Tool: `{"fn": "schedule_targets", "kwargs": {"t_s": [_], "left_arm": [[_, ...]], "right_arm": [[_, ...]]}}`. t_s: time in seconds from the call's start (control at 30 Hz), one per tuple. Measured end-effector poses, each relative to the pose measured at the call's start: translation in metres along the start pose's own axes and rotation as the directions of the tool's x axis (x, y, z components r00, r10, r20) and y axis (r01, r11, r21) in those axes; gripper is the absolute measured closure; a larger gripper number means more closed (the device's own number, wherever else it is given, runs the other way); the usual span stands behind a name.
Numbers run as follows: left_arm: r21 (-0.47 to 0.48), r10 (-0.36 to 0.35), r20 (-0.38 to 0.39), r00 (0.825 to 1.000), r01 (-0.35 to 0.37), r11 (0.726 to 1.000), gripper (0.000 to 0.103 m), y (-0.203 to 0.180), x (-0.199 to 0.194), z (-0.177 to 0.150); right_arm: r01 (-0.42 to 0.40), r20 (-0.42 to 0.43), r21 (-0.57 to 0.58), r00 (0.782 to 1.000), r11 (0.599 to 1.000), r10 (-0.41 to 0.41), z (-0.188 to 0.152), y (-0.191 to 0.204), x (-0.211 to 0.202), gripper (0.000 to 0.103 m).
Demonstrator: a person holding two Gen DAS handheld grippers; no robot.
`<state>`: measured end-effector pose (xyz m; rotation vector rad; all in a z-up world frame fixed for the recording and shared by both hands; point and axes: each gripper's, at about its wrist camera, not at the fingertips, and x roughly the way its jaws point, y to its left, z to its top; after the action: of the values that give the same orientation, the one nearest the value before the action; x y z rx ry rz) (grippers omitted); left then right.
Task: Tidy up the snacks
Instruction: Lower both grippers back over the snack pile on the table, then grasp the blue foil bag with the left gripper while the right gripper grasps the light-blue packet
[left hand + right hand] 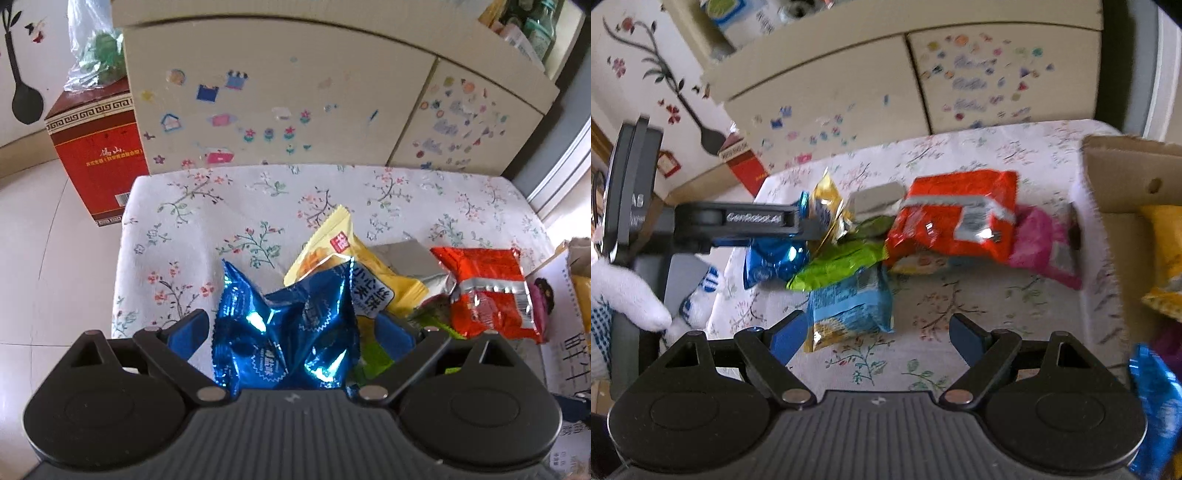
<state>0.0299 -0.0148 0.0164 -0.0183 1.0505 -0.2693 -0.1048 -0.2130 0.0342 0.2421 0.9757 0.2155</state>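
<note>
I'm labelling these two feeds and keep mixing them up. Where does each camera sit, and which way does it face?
Left wrist: on the left gripper, facing the stickered cabinet across the table; its fingers are closed on a blue packet.
Right wrist: on the right gripper, open over the table, a cardboard box at right; the left gripper and a gloved hand show at left.
Shared: blue packet, red packet, cabinet.
</note>
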Motion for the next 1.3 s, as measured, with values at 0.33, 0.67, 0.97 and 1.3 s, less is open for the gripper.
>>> {"fn": "schedule_targets", "kwargs": {"t_s": [0.33,0.67,0.97,1.3], "left_arm": [[-0.034,-0.007,-0.021,1.0,0.006,0.999,0.006,0.007,0.013,0.0],[-0.021,0.022,-0.036,0.999,-0.022,1.0,0.001,0.013,0.018,-0.005],[0.007,0.052,-0.053,0.997,-0.052,0.999,0.001,0.005,0.018,-0.006],[0.101,0.081,-0.006,0.997,-0.08,0.992,0.023,-0.008,0.011,-0.016]], "right_arm": [[-0.011,0.0,-0.102,1.0,0.995,0.011,-0.006,0.021,0.035,0.012],[0.063,0.039,-0.196,0.998,0.979,-0.057,-0.005,0.037,0.054,0.01],[0.158,0.083,-0.297,0.987,0.942,-0.14,-0.008,0.053,0.063,0.022],[0.12,0.061,-0.28,0.992,0.953,-0.107,-0.008,0.047,0.055,0.036]]}}
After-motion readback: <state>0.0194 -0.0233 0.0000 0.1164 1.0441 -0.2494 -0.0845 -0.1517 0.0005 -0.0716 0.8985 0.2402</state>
